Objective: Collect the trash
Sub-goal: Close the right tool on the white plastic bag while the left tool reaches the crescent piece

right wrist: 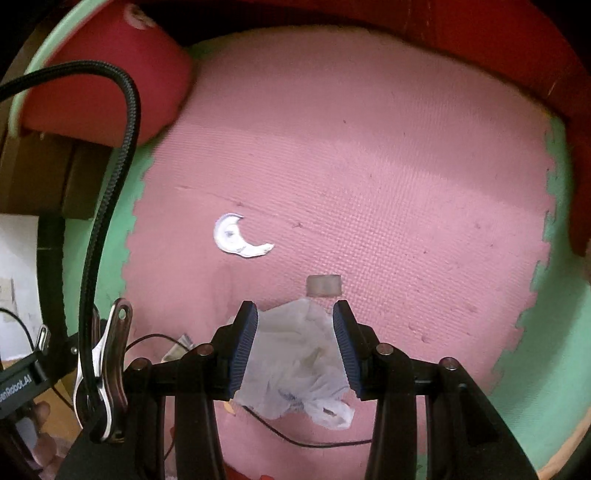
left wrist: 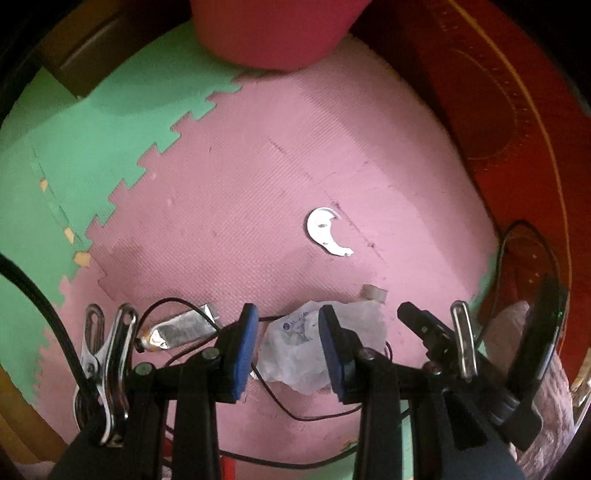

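Looking down the left wrist view, the left gripper (left wrist: 288,347) has its jaws apart above a crumpled white wrapper (left wrist: 295,354) on the pink foam floor mat (left wrist: 258,166). A flattened silver tube (left wrist: 181,328) lies just left of it, a torn foil lid (left wrist: 327,232) farther off, and a red bin (left wrist: 266,33) at the far edge.

From the right wrist view, the right gripper (right wrist: 295,349) also stands apart, straddling the same wrapper (right wrist: 295,369). A small clear cap (right wrist: 323,285) sits just beyond, the foil lid (right wrist: 240,238) far left.
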Tool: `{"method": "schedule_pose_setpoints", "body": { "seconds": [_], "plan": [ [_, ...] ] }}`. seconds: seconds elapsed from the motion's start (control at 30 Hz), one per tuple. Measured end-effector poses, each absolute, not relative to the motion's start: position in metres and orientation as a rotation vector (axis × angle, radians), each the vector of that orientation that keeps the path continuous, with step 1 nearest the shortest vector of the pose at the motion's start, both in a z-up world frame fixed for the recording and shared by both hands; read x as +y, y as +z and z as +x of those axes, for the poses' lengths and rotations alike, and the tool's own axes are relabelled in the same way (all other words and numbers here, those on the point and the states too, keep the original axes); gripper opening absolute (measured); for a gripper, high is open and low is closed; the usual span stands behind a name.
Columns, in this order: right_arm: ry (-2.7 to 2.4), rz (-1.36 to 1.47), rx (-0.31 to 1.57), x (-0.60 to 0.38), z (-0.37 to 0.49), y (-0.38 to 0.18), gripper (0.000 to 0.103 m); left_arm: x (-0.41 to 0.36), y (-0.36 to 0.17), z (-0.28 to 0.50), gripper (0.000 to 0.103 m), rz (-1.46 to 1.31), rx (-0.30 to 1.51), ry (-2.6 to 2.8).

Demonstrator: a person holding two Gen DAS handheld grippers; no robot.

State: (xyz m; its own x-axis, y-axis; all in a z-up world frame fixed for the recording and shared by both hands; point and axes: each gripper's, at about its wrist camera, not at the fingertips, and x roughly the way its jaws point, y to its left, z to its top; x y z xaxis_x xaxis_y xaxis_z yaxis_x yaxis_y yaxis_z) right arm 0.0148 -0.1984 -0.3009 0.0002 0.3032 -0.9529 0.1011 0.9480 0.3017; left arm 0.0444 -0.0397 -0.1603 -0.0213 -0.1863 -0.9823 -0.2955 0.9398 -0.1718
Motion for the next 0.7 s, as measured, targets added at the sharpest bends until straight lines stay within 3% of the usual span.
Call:
{"method": "schedule_pose_setpoints", "body": {
  "seconds": [0.7],
  "plan": [
    [0.103, 0.342, 1.669, -0.192, 0.032, -0.362, 0.044, -0.049, -0.188, 0.052, 0.035, -0.365, 1.658, 0.104]
  ]
}}
